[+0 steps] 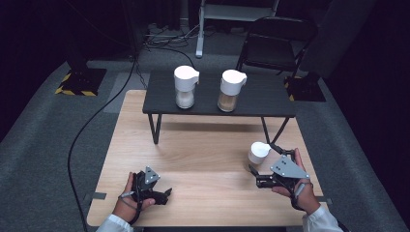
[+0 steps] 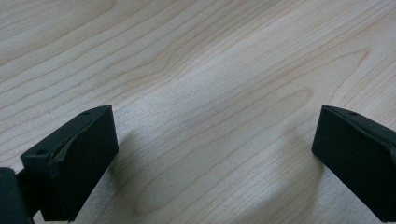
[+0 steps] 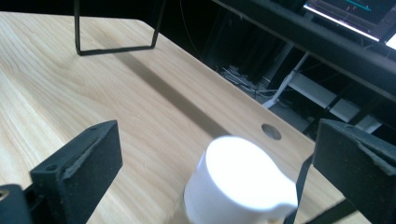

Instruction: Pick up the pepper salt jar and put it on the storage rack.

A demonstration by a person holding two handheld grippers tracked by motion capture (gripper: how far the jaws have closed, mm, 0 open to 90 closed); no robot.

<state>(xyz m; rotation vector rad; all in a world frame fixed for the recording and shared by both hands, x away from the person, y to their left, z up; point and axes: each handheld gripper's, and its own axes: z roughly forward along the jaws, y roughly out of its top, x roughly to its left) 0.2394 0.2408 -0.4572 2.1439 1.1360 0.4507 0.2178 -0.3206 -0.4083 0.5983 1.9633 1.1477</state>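
1. Here's my target: a small white jar (image 1: 258, 152) standing upright on the tabletop (image 1: 203, 145), near the right edge and toward the near side. From my right claw view I see its smooth white cap (image 3: 243, 179) with a little pour lip; the body below is blurred, so I can't tell what's inside.

2. My read on handling: small and light, a hard plastic top, probably rigid all round. That glossy cap looks slippery, and the spout lip makes it lopsided. I'd take it low on the straight body, jaws on opposite flat sides, clear of the lip.

3. My right claw (image 1: 263, 169) sits just beside the jar, jaws spread wide with the cap between them, nothing gripped yet. It's a squeeze I'd keep gentle; a light jar tips easily if one jaw touches first.

4. My left claw (image 1: 162, 193) is resting near the front left corner, jaws wide apart over bare wood, holding nothing, well apart from the jar.

5. Farther out, a dark raised shelf (image 1: 261, 104) spans the far side of the tabletop, carrying two taller white-capped jars: one with pale contents (image 1: 185, 87), one with tan contents (image 1: 231, 90), both upright and near each other.
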